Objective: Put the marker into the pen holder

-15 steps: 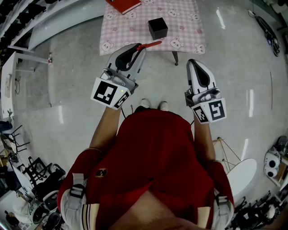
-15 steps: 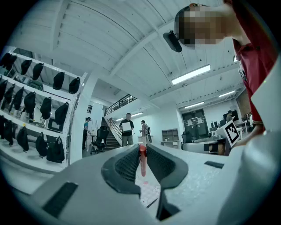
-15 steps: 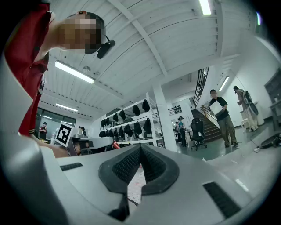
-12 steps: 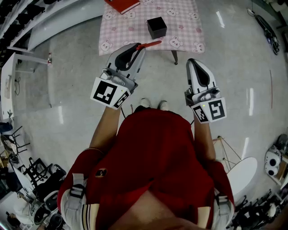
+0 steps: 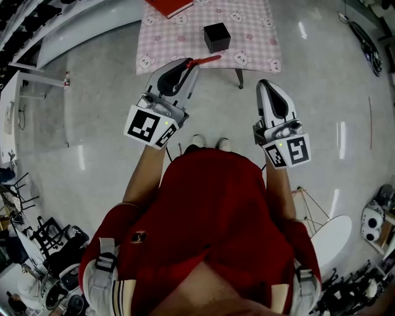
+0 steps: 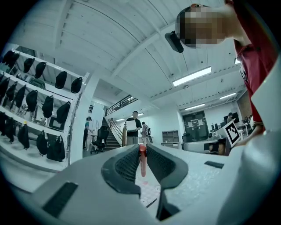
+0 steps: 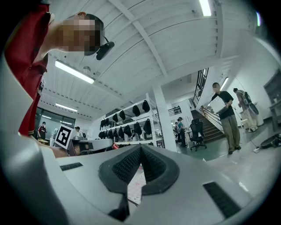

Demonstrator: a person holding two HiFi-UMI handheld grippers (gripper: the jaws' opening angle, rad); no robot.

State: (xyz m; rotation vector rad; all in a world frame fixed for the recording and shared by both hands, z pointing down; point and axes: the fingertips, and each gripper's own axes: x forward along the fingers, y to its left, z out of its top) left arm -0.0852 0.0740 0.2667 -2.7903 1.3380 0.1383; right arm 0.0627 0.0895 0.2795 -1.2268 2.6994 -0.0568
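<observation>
A black cube pen holder (image 5: 216,37) stands on a table with a pink checked cloth (image 5: 253,31). My left gripper (image 5: 188,65) hovers at the table's near edge, short of the holder, shut on a red marker (image 5: 204,61). The marker pokes out to the right, towards the cloth. In the left gripper view the marker (image 6: 142,161) stands upright, pinched between the dark pads of the left gripper (image 6: 141,150). My right gripper (image 5: 266,86) is to the right over the floor, its jaws together on nothing. The right gripper view shows the right gripper (image 7: 140,150) pressed shut and empty.
A red book (image 5: 170,6) lies on the cloth's far left. A table leg (image 5: 239,79) and the person's shoes (image 5: 208,144) are below the grippers. White shelving (image 5: 24,86) stands at the left. People stand by a staircase (image 7: 221,116) in the background.
</observation>
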